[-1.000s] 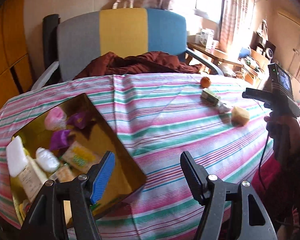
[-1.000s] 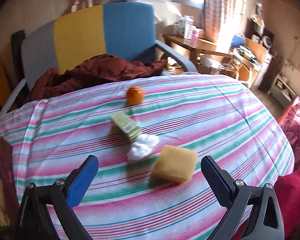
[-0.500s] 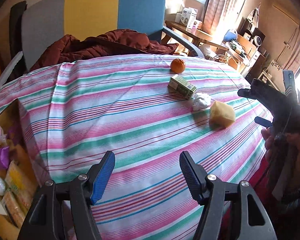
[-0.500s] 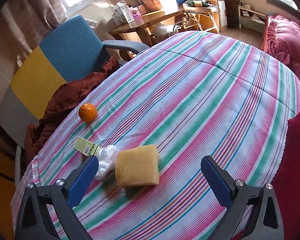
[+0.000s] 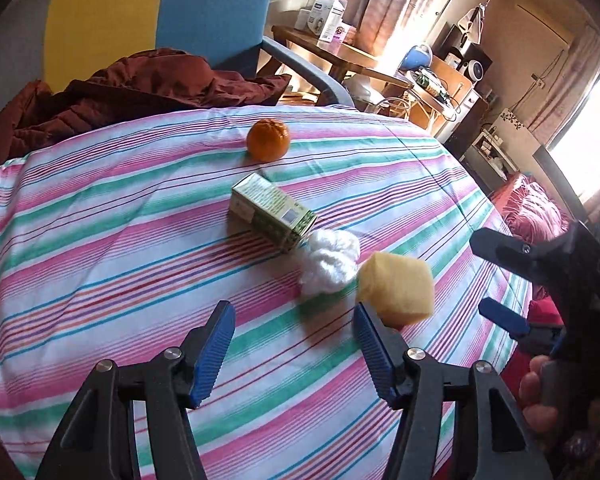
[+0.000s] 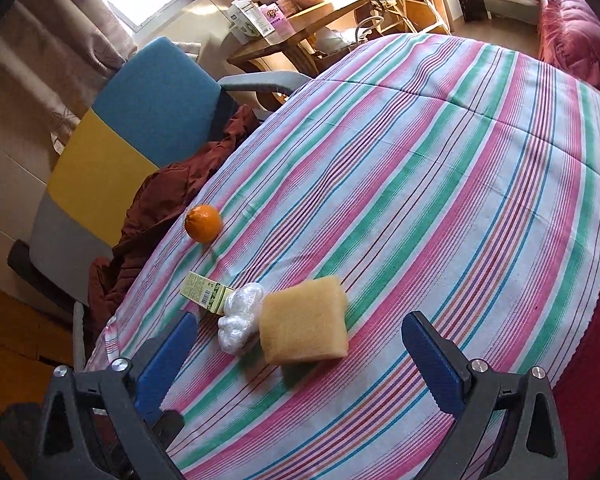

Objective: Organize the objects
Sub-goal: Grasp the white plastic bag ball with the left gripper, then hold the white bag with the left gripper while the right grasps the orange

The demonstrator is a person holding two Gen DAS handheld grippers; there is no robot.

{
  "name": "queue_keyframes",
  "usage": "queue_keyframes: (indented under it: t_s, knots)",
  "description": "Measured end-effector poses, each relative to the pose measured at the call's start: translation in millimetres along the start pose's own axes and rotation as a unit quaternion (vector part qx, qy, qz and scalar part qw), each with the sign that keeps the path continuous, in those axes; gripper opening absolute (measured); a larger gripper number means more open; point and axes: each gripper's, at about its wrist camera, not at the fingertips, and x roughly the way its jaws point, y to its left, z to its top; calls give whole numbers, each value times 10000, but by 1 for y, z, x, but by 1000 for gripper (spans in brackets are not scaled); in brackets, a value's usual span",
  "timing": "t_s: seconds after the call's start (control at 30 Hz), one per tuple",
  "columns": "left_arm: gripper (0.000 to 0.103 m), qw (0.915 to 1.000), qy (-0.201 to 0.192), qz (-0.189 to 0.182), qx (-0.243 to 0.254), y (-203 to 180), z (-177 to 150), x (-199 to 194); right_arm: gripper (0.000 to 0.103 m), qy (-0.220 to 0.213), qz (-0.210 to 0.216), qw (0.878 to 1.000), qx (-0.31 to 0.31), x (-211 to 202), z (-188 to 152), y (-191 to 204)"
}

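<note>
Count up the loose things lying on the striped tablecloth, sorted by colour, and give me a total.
Orange: 1, the orange
Green: 1, the small green carton
White: 1, the crumpled white plastic bag
Yellow: 1, the yellow sponge
Total: 4

Striped desk [image 5: 100,240] carries an orange [image 5: 268,139], green carton [image 5: 272,211], white plastic wad [image 5: 330,262], and yellow sponge [image 5: 396,288].

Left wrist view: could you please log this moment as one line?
left hand-held gripper: closing, empty | right hand-held gripper: open | sponge, box, orange: on table
</note>
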Motion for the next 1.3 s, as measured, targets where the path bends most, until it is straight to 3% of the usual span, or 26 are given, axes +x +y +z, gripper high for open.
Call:
queue_keyframes:
  t_s: [0.27, 0.33, 0.4, 0.43, 0.63, 0.77, 0.9, 1.13, 1.3]
  knots:
    - [61, 9996, 276, 5, -23, -14, 26, 62, 103, 52, 188, 9996, 194, 0, 2, -6]
    - [57, 9993, 366, -10, -74, -13, 28, 75, 103, 85, 199, 9996, 157, 1, 1, -4]
    - [40, 9992, 393, 22, -61, -14, 28, 83, 103, 108, 202, 9996, 138, 2, 1, -3]
    - [37, 9994, 318, 94, -8, -14, 27, 83, 103, 121, 193, 9997, 126, 3, 0, -3]
    - [36, 9997, 1, 132, 190, -2, -6, 44, 103, 130, 158, 9998, 41, 5, -1, 0]
    - [36, 9978, -348, 538, 167, 22, -46, 5, 103, 144, 153, 9998, -5, 6, 0, 1]
    - [36, 9941, -535, 904, -269, 58, -78, -14, 103, 172, 126, 9997, -145, 6, -2, 6]
    - [36, 9933, -695, 863, -327, 67, -82, -14, 103, 257, -28, 9976, -644, 11, -8, 23]
    - [35, 9941, -757, 549, -552, 75, -85, -17, 103, 400, -227, 9931, -1076, 19, -17, 37]
